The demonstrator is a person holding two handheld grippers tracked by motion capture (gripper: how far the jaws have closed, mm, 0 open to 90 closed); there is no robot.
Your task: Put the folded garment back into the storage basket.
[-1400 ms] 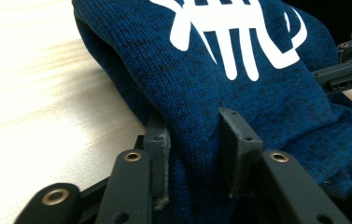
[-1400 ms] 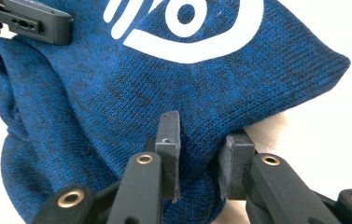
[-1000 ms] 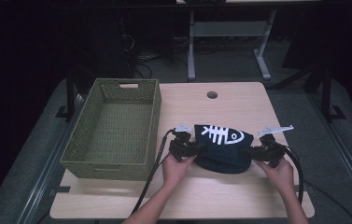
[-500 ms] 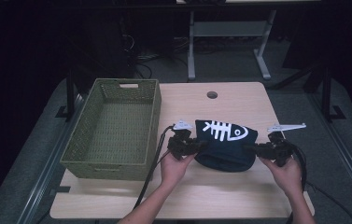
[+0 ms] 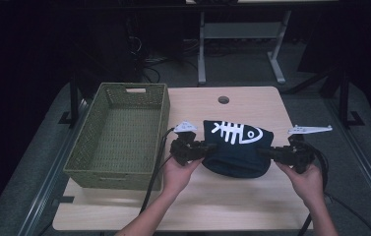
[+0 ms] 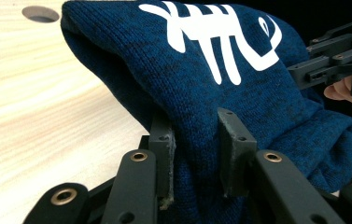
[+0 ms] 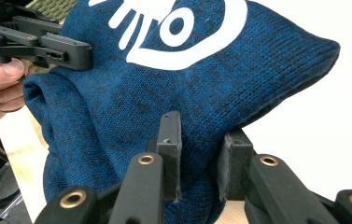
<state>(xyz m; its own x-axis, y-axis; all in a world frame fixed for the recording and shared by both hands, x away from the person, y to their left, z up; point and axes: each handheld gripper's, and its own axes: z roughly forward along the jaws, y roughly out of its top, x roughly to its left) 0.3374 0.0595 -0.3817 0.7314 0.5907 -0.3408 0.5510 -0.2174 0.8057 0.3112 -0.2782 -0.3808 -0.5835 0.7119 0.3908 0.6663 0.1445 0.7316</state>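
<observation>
A dark blue knit hat [image 5: 235,147] with a white fish-skeleton print lies folded on the light wooden table [image 5: 222,196], held up between both grippers. My left gripper [image 5: 203,150] is shut on the hat's left edge; in the left gripper view the knit [image 6: 220,84] is pinched between the jaws [image 6: 196,154]. My right gripper [image 5: 266,153] is shut on the hat's right edge, and the right gripper view has fabric [image 7: 164,88] bunched between its jaws [image 7: 200,163]. Each gripper view also catches the other gripper across the hat.
An empty olive woven basket [image 5: 119,133] stands on the table's left side, close to my left hand. A round cable hole [image 5: 223,100] sits at the table's far middle. Black cables trail off the near edge. Dark floor and desk legs lie beyond.
The hat has been spread wider and lifted slightly. My right gripper moved right and a little toward the near edge; the left stayed almost in place.
</observation>
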